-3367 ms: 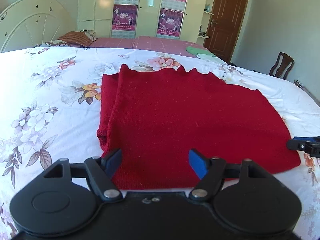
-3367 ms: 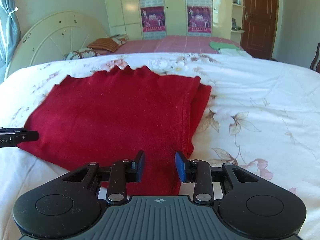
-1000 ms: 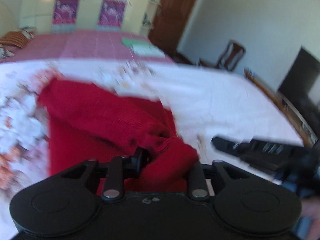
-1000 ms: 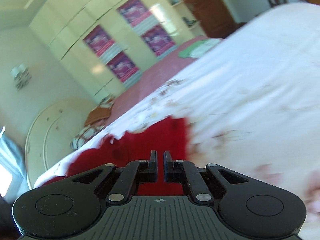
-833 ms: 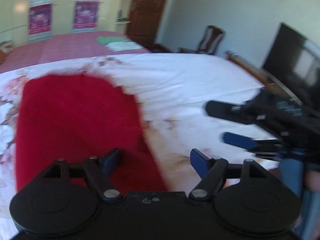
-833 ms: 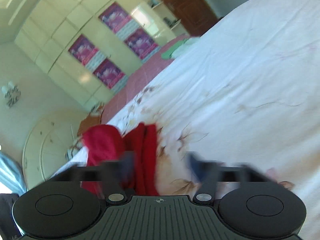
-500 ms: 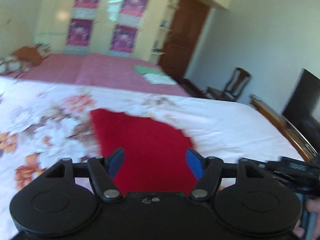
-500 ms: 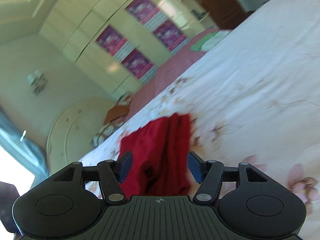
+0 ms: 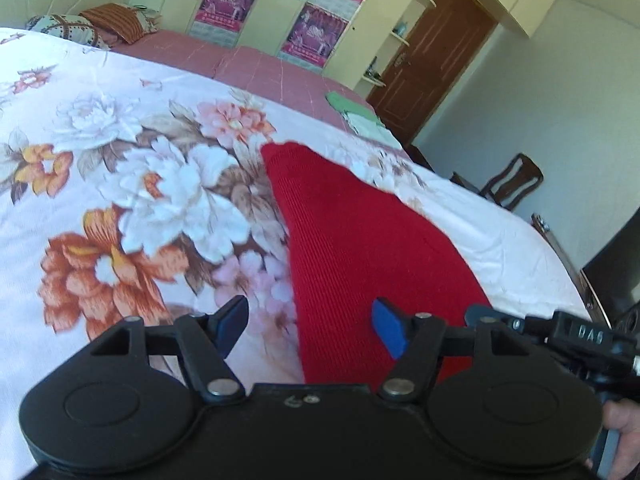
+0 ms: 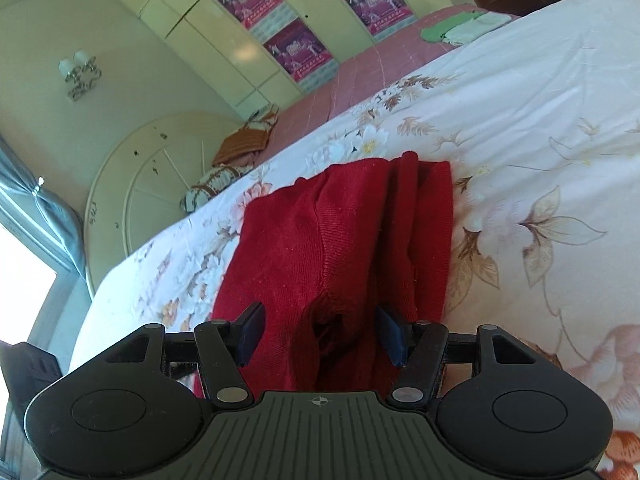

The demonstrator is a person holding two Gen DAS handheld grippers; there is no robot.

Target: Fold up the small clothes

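A red knitted garment (image 9: 356,248) lies folded into a narrow stack on the floral bedsheet (image 9: 120,184). My left gripper (image 9: 310,326) hovers open over its near left edge, blue pads apart, nothing between them pressed. In the right wrist view the same red garment (image 10: 320,240) shows several layers and a rumpled near end. My right gripper (image 10: 320,332) stands open above that end, its pads clear of the cloth. The right gripper's body (image 9: 560,332) appears at the right edge of the left wrist view, with a hand below it.
A pink bed (image 9: 248,64) with pillows (image 9: 100,26) and a folded green cloth (image 9: 348,104) lies beyond. Wardrobes with posters (image 10: 296,50) line the far wall. A wooden chair (image 9: 512,184) and door (image 9: 432,56) stand on the right, a dark screen (image 9: 616,280) beside the bed.
Both grippers let go of the red garment and opened. The garment, lifted and folded over a second ago, now lies as a narrow stack. Both hands drew back toward its near end.
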